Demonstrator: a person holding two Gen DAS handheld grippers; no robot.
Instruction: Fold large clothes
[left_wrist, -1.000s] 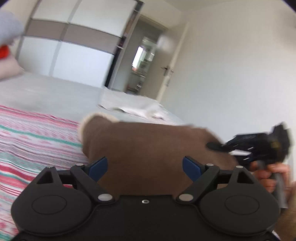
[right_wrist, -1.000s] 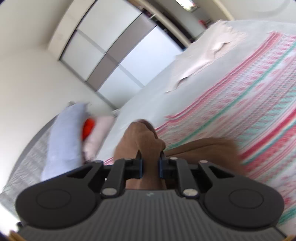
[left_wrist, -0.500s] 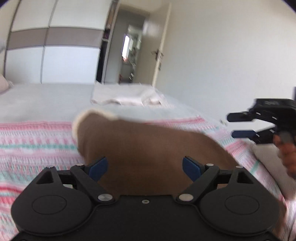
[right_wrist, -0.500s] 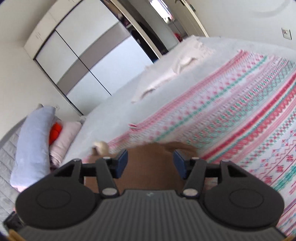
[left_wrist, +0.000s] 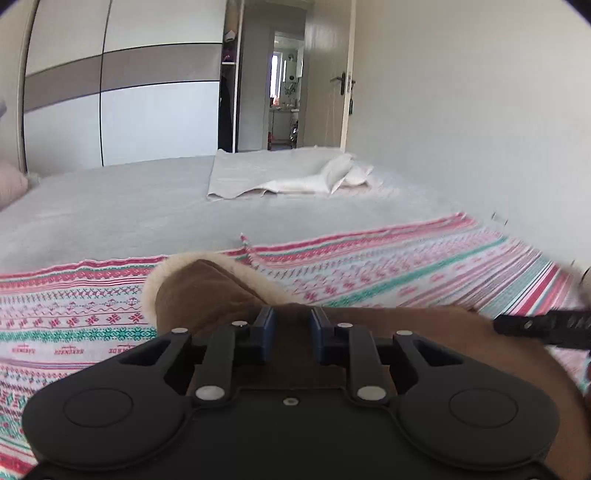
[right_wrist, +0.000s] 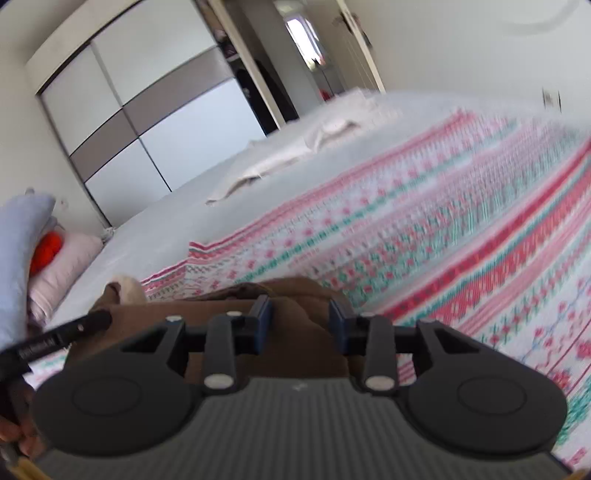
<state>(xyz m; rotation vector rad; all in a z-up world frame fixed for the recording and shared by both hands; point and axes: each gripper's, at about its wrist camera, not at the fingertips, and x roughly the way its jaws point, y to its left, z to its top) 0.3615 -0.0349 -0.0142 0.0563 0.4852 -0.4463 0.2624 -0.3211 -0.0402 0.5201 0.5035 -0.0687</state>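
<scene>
Pinching the brown fleece-lined suede garment (left_wrist: 207, 291), the left claw (left_wrist: 289, 328) is clamped; the right claw (right_wrist: 300, 319), jaws apart, must grip next.

Brown fleece-lined garment (left_wrist: 207, 295) near part hidden behind left gripper (left_wrist: 288, 334) body. Patterned blanket (right_wrist: 461, 229) motion-blurred toward right in right wrist view. Right gripper (right_wrist: 300, 326) grip on fabric unclear. Doorway (left_wrist: 286, 92) contents too small.

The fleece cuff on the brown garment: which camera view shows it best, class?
The left wrist view: the fleece cuff curls clear and sharp round the brown garment. In the right wrist view it is only a small pale patch at the left.
</scene>
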